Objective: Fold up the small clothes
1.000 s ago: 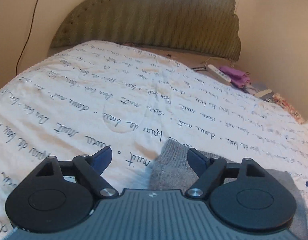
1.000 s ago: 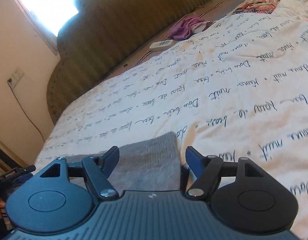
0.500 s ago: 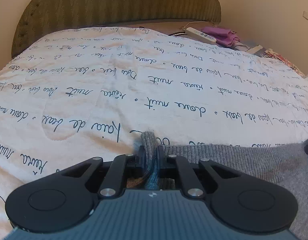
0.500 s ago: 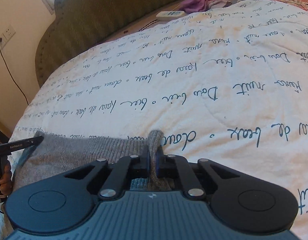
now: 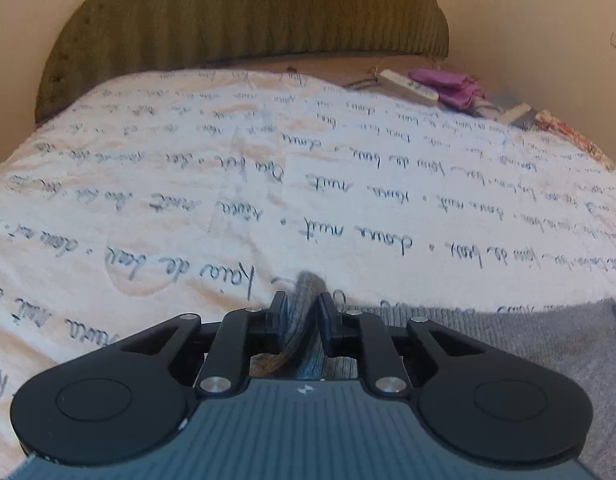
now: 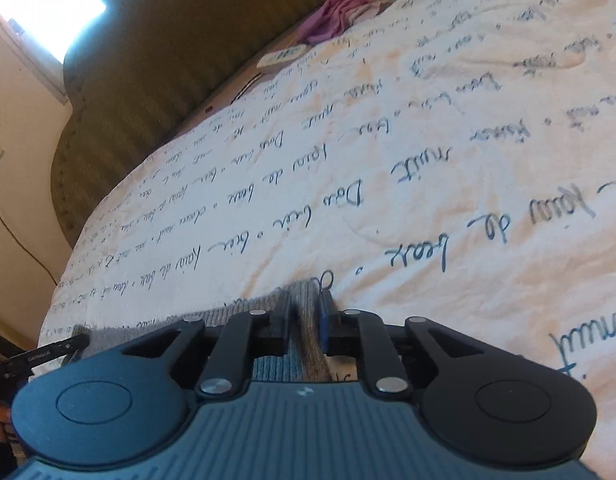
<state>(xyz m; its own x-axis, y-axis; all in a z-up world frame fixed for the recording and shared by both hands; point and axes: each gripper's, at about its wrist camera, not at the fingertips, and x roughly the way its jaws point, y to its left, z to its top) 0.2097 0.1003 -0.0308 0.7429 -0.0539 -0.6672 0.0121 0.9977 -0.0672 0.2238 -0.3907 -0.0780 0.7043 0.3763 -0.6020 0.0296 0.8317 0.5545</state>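
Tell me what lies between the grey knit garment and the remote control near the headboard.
Only bare script-printed quilt between grey garment and remote, seen from the left wrist.

Each of the left tongs (image 5: 303, 312) and right tongs (image 6: 303, 312) sits ahead of a ribbed blue-grey body with a small white mark at its front edge. Behind the tongs, two black rounded lobes flank that body, each with a shallow oval recess. Black link bars run forward from silver round screws to short black fingers (image 5: 277, 314); the right tongs' right finger (image 6: 326, 312) carries a blue pad.
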